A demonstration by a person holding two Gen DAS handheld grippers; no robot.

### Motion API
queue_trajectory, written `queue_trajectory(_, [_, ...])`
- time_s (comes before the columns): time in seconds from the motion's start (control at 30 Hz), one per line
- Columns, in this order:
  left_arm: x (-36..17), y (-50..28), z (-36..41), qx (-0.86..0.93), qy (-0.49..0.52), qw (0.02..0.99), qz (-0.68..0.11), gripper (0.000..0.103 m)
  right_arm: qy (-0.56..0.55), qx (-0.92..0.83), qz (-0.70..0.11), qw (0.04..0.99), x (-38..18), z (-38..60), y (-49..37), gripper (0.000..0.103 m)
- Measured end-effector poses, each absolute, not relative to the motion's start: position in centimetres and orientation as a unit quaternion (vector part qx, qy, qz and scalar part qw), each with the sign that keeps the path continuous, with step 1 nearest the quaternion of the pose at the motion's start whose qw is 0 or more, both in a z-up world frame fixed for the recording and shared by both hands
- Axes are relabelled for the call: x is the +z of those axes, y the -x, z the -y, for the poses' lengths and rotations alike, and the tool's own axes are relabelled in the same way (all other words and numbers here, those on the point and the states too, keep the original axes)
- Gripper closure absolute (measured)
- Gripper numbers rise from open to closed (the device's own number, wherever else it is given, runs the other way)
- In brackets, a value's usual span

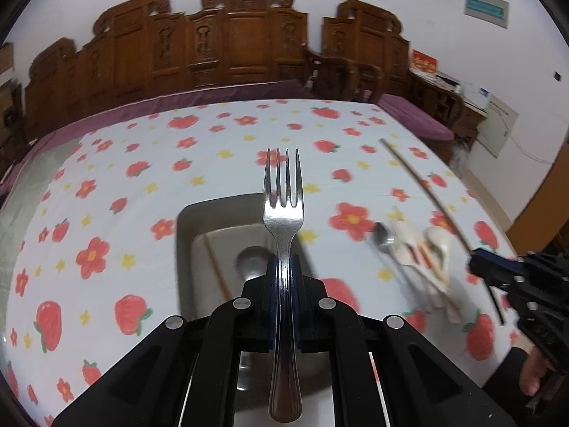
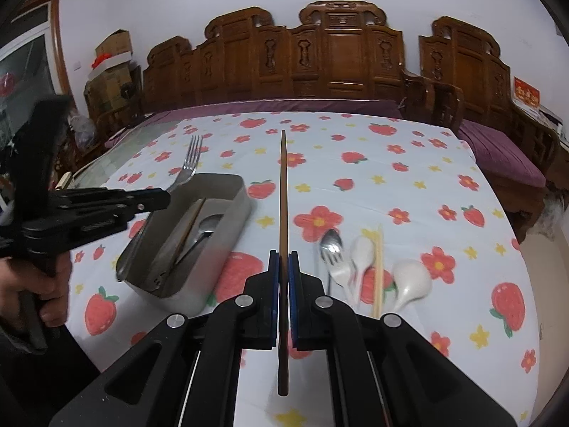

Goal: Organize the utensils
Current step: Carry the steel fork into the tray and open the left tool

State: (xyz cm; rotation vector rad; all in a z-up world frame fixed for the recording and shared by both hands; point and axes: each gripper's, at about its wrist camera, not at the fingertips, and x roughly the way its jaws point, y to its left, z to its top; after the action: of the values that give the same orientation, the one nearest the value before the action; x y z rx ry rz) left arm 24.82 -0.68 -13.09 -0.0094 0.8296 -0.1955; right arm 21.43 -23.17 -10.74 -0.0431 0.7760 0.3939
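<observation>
Holding a fork [image 1: 283, 213] clamped edge-on, the left gripper [image 1: 283, 270] hangs above the metal tray [image 1: 185, 235] at centre frame. Right gripper [image 2: 283, 267] pinches a dark chopstick [image 2: 283, 195]. Risk: either thin piece may pivot or slip, missing the tray.

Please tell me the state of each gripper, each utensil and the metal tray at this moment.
left gripper: shut on the fork, held above the tray.
right gripper: shut on the dark chopstick.
metal tray: on the table, already holds a spoon and a chopstick.
white spoons: loose on the tablecloth.
light chopsticks: loose on the tablecloth.
</observation>
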Motion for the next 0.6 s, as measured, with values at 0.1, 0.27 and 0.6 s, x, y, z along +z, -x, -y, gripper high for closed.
queue_trajectory(0.1, [-14.3,-25.3,-0.5,-0.084,0.007,0.91,-0.406,0.097,0.026,0.195,-0.377,0.905,-10.7,22.2,-21.7,0.097])
queue_trajectory(0.27, [-15.8,-25.9,-1.5,-0.075,0.011,0.907,-0.413,0.097,0.036,0.201,-0.382,0.901,-10.8,20.7,-22.2,0.097])
queue_trajectory(0.6, [-18.1,-27.0,-1.2,-0.067,-0.007,0.899,-0.434,0.097,0.044,0.212,-0.393,0.894,-11.6,18.6,-22.6,0.097])
